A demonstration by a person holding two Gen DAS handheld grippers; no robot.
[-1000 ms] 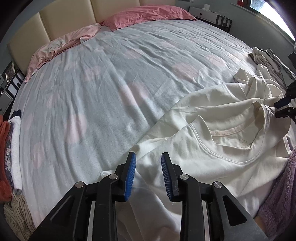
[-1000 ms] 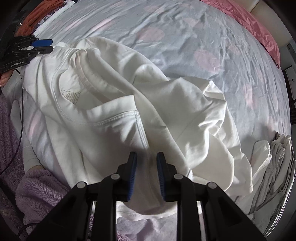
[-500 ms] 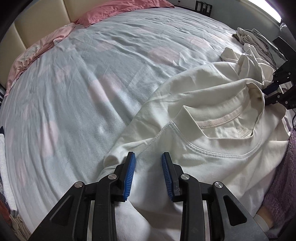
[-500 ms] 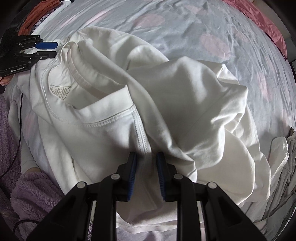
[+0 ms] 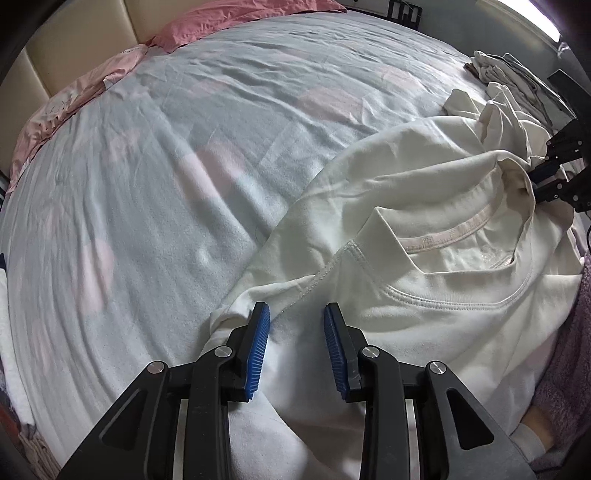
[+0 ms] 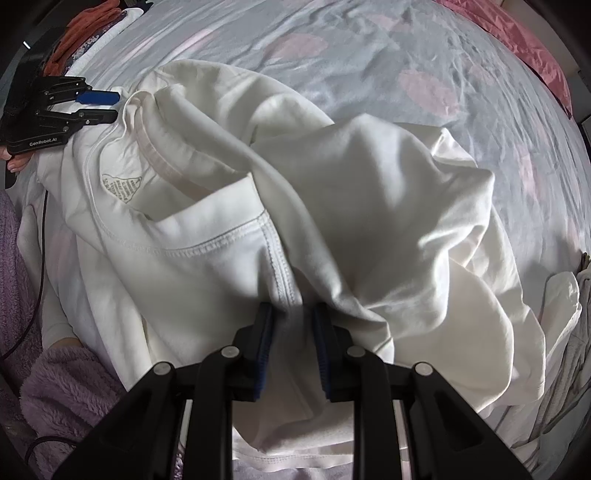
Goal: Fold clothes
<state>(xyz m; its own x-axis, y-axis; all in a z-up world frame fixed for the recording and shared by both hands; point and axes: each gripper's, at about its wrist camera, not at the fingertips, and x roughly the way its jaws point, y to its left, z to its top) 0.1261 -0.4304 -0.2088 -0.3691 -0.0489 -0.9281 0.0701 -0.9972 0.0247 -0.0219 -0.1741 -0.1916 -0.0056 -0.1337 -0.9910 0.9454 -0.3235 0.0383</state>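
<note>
Your right gripper [image 6: 291, 314] pinches the white shirt [image 6: 332, 206] at a stitched seam, fabric bunched between its blue pads. The shirt's collar faces up, printed label showing. Your left gripper [image 6: 99, 107] sits at the collar's far edge, over the pale spotted bedsheet [image 6: 369, 55].

White shirt [image 6: 369, 206] hem cut off below; neck label [image 6: 122, 186] print too small.

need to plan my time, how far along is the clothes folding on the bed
Early. Done: a small folded stack sits at the bed's edge. In hand: the white T-shirt, still rumpled; the right gripper pinches a shoulder seam, while the left gripper is opening over the other shoulder. Left: flattening and folding it, plus the grey pile.
</note>
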